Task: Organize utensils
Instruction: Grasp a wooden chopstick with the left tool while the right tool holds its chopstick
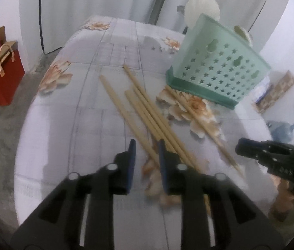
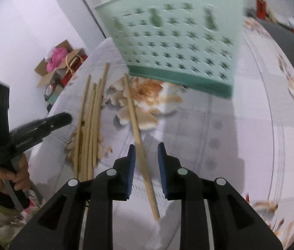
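Several wooden chopsticks (image 1: 144, 106) lie in a loose bundle on the flowered tablecloth; the bundle also shows in the right wrist view (image 2: 91, 120). One single chopstick (image 1: 203, 125) lies apart to the right, also seen in the right wrist view (image 2: 138, 139). A mint-green perforated utensil holder (image 1: 217, 73) stands behind them, large in the right wrist view (image 2: 178, 39). My left gripper (image 1: 147, 145) is open over the near ends of the bundle. My right gripper (image 2: 146, 149) is open, with the single chopstick lying between its fingers. Neither holds anything.
The right gripper shows at the right in the left wrist view (image 1: 272, 156); the left gripper shows at the left in the right wrist view (image 2: 21, 133). A red paper bag (image 1: 5, 77) and boxes stand on the floor at the left. A white fan (image 1: 201, 8) stands behind the table.
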A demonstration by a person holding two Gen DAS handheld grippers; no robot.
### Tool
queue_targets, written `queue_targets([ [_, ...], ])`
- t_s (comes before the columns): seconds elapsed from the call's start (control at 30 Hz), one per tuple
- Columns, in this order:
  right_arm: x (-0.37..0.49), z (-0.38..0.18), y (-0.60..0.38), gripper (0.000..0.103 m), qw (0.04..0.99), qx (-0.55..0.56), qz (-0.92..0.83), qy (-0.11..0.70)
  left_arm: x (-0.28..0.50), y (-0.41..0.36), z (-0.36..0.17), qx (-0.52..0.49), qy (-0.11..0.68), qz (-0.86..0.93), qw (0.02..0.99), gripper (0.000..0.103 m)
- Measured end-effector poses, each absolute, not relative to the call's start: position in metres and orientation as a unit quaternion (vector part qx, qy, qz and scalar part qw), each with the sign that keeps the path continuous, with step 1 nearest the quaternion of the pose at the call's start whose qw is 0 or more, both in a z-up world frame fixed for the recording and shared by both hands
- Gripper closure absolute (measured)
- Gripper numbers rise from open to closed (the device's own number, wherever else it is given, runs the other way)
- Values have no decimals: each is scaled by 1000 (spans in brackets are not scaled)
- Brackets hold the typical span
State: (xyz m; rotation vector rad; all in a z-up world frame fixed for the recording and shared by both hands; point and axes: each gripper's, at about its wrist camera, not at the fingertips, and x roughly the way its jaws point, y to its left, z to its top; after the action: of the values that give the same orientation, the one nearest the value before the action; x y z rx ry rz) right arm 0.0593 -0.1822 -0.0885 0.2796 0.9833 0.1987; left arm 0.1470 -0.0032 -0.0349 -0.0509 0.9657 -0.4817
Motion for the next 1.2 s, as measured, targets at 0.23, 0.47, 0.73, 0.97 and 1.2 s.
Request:
queue_targets([
  [0.23,77,-94,-158,81,877,53,77,471,165,-16,-44,13,464,-191,865,89],
  [0.47,79,-95,-160,95,879,61,84,466,166,-4,-44,-2,471,-195,860,96],
  [0.73,44,-96,-179,96,866,84,71,487,124,18,-43,-13,507,-220,834,97],
  [0.97,34,-93,-191,94,861,107,80,490,123,20,-40,-10,514,-219,829,78],
  [1.2,73,-90,-168,82,874,67,69,476,149,2,-42,33,484,-194,853,79],
])
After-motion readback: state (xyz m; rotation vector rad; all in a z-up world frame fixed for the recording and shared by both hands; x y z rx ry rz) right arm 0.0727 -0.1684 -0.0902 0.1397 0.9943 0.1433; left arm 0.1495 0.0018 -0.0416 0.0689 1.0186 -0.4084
